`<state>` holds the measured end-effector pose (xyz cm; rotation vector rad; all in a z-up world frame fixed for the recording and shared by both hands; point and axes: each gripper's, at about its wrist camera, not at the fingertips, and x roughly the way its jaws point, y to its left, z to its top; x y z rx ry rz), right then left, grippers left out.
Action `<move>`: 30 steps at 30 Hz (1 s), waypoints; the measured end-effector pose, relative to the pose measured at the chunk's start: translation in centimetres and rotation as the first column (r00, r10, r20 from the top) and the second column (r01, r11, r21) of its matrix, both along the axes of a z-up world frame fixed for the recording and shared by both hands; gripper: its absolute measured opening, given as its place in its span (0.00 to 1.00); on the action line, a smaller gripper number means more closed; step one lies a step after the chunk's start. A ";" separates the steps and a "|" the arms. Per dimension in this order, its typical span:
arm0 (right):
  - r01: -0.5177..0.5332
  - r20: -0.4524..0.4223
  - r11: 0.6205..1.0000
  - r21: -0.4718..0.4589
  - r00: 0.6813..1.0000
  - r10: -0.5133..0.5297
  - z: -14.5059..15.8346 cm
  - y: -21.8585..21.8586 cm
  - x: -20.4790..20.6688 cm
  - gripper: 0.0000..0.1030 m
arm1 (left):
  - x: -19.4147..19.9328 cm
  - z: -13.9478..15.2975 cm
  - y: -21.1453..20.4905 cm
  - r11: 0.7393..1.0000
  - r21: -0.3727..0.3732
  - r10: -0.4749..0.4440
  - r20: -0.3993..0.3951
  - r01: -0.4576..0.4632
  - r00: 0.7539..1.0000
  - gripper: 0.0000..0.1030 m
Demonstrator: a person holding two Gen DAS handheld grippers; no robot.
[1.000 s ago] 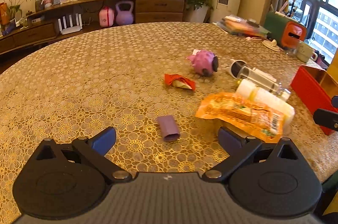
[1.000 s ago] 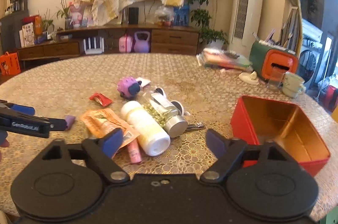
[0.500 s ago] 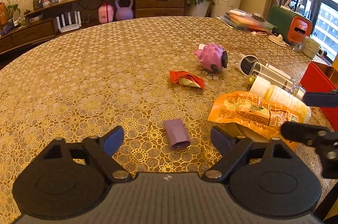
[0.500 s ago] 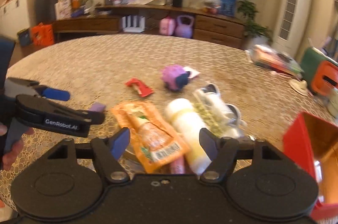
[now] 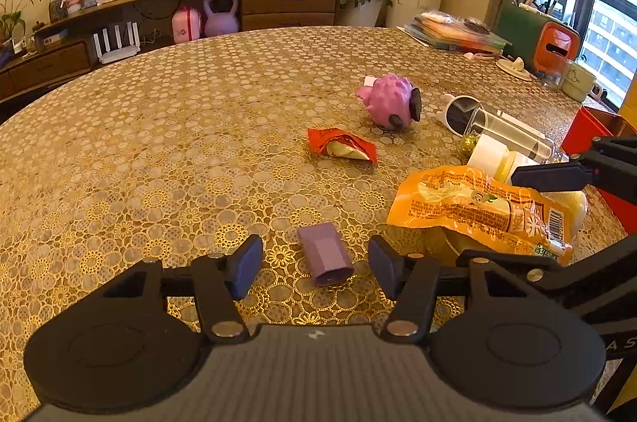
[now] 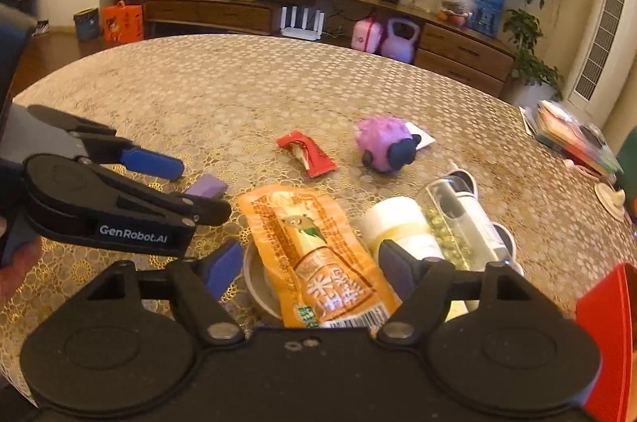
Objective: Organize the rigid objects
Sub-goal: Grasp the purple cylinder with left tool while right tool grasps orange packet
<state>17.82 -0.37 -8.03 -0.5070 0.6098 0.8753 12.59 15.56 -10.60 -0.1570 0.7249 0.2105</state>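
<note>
A small purple block (image 5: 324,254) lies on the gold lace tablecloth between the fingers of my left gripper (image 5: 314,270). Its jaws are closing, and a gap still shows on each side of the block. In the right wrist view the left gripper (image 6: 199,189) straddles the same purple block (image 6: 207,185). My right gripper (image 6: 310,268) hovers over an orange snack packet (image 6: 314,243) with its jaws opening and the pads off the packet. A white and yellow bottle (image 6: 398,223) and a clear jar (image 6: 458,223) lie beside the packet.
A purple plush toy (image 5: 390,99), a red wrapper (image 5: 342,147) and sunglasses (image 5: 460,109) lie farther back. A red box (image 6: 605,322) stands at the right edge. A round metal lid (image 6: 258,282) sits under the packet. Books (image 5: 450,32) and a mug (image 5: 577,85) are at the far right.
The left gripper's jaws have narrowed around the purple block. The right gripper has swung left and rolled, from facing the bottles and red box to hanging over the orange packet.
</note>
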 end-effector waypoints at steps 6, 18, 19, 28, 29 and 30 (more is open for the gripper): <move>-0.001 -0.054 1.000 0.020 0.999 0.003 -0.1 0.1 0.4 0.55 | -0.1 0.0 0.0 1.000 0.006 -0.031 0.016 0.031 0.999 0.32; 0.044 -0.030 0.998 0.045 0.999 -0.042 1.0 -0.2 -0.9 0.50 | -0.1 0.2 0.2 0.999 0.002 -0.045 0.008 0.045 0.999 0.20; 0.047 -0.032 0.997 0.053 0.998 -0.046 1.3 -0.4 -1.0 0.50 | -0.2 0.3 0.2 0.999 0.001 -0.047 0.007 0.047 0.999 0.20; 0.104 -0.033 0.990 0.096 0.994 -0.101 4.0 -3.8 -2.9 0.49 | -1.7 3.0 -1.3 0.997 0.003 -0.076 0.016 0.076 0.997 0.20; 0.112 -0.035 0.989 0.101 0.993 -0.109 4.4 -4.3 -3.0 0.49 | -1.8 3.4 -1.6 0.997 0.003 -0.082 0.018 0.082 0.996 0.20; 0.119 -0.036 0.987 0.104 0.993 -0.116 4.7 -4.7 -3.1 0.49 | -2.0 3.8 -1.9 0.996 0.001 -0.089 0.021 0.089 0.996 0.20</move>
